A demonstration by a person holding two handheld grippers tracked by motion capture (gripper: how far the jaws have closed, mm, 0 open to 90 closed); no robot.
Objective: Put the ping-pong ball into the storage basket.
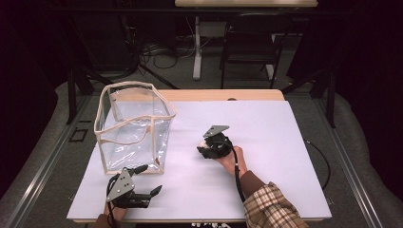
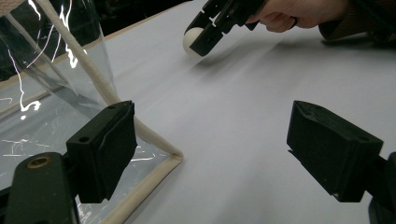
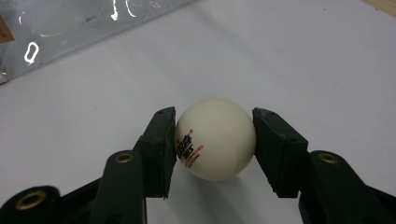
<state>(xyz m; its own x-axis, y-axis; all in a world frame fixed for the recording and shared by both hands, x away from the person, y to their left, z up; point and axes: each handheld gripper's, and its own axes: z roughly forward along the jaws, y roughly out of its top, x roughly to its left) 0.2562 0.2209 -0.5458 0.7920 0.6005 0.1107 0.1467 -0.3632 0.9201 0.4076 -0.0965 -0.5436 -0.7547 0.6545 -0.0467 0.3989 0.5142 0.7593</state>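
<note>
Ball [image 3: 215, 139] between right tongs' [image 3: 215, 144] pads

we find print only on the white ball [image 3: 215, 138]: black characters and a small line of red lettering beneath them, both too blurred to read.

Two black grippers are seen in the high view, the left gripper [image 1: 149, 181] and the right gripper [image 1: 205, 142], each topped by a grey three-cornered plate and trailed by a black cable. Blocky black pads [image 3: 161, 149] with small screw holes are carried on the jaws, and brass-coloured rivets are set in the arms behind them. A plaid sleeve [image 1: 272, 206] in red, tan and white is worn on the right arm.
</note>
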